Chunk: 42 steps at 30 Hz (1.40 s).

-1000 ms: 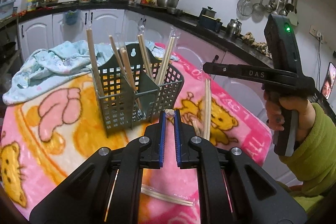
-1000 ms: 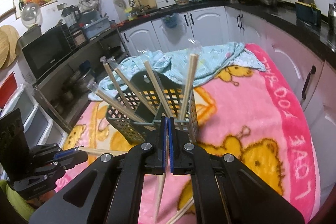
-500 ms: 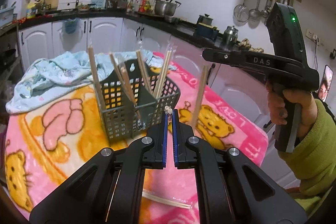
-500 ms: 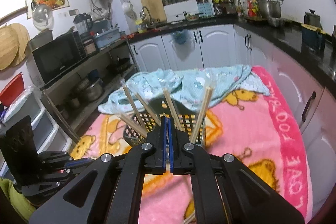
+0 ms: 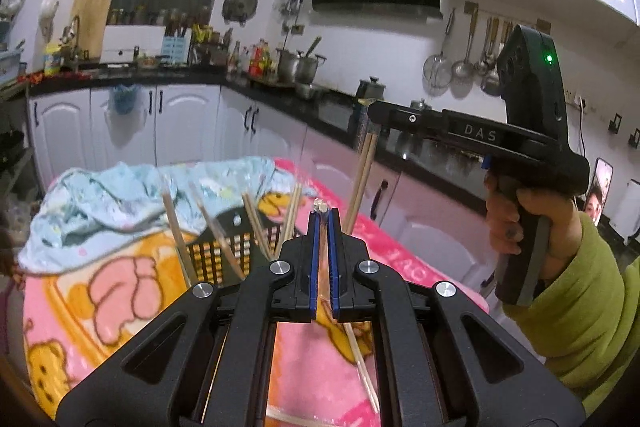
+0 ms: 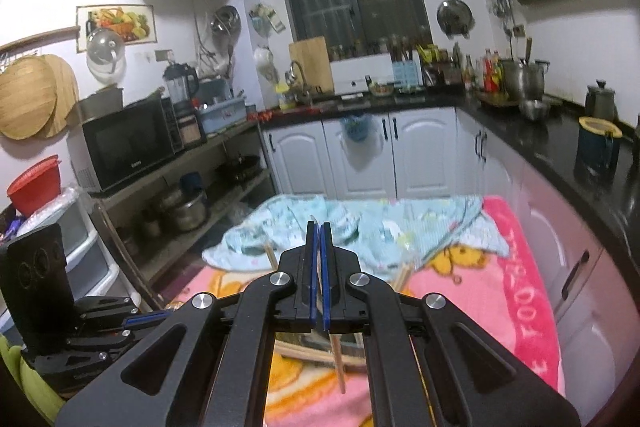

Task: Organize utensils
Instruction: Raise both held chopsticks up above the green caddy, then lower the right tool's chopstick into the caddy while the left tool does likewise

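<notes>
Across the lower frame, the pink cartoon-print blanket point(image 5: 120, 291) is bearing the dark slotted plastic basket point(image 5: 224, 251). At centre, you are clamping your left gripper point(image 5: 323, 217) and right gripper point(image 6: 318, 227) on wrapped wooden chopsticks point(image 5: 362, 179).

A pink blanket point(image 5: 132, 291) bears yellow cartoon bears; the crumpled cloth point(image 5: 120, 195) is pale blue, the slotted basket point(image 5: 224, 247) dark grey, the chopsticks point(image 5: 362, 183) pale wood, the sleeve point(image 5: 580, 307) olive green.
</notes>
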Available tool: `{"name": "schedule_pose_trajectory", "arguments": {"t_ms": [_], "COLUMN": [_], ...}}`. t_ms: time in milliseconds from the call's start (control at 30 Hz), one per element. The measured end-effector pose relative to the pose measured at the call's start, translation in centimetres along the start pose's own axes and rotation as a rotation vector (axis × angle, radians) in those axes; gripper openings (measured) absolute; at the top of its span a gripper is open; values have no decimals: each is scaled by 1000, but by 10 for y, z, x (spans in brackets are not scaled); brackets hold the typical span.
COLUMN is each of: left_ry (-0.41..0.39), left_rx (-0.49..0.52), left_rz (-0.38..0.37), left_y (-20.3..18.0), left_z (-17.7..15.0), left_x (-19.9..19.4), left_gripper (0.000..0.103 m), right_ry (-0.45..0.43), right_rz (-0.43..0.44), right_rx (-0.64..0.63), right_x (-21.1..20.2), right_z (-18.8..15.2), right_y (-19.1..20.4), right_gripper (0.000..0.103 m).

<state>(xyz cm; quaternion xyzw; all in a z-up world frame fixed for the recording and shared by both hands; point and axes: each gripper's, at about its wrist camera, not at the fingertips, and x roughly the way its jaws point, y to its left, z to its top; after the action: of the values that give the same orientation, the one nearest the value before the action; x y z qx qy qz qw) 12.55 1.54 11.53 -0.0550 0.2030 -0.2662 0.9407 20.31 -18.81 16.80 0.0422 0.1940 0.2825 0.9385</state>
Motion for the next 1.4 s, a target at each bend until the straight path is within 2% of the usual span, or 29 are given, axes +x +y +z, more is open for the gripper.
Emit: {"name": "schedule_pose_trajectory", "arguments": {"t_ms": [300,500,600,800,900,1067,1167,1400], "left_ry": [-70,-99,-111,-151,-177,-199,-199,-157], "left_rx": [19,21,14,63,50,8,15,-1], "left_rz": [68,118,108,122,128,148,181,215], "left_y": [12,25,25,18,22,30,31,42], "left_z": [38,59,69,94,104,109,101,79], "left_x": [-14,-9,-4,9,20,44,57,82], "left_gripper": [1,0,0,0,0,0,0,0], "right_ry": [-57,-78,-72,-71,-75,-74,-66,-29], "right_rz": [-12,-17,-23,-32,-36,-43,-48,-50], "right_rx": [-10,5,7,26,34,39,52,81], "right_x": [2,10,16,26,30,35,40,55], "right_z": [29,40,41,43,42,40,34,20], "right_y": [0,-4,-6,-15,-20,-25,-30,-39], "right_gripper": [2,2,2,2,2,2,2,2]}}
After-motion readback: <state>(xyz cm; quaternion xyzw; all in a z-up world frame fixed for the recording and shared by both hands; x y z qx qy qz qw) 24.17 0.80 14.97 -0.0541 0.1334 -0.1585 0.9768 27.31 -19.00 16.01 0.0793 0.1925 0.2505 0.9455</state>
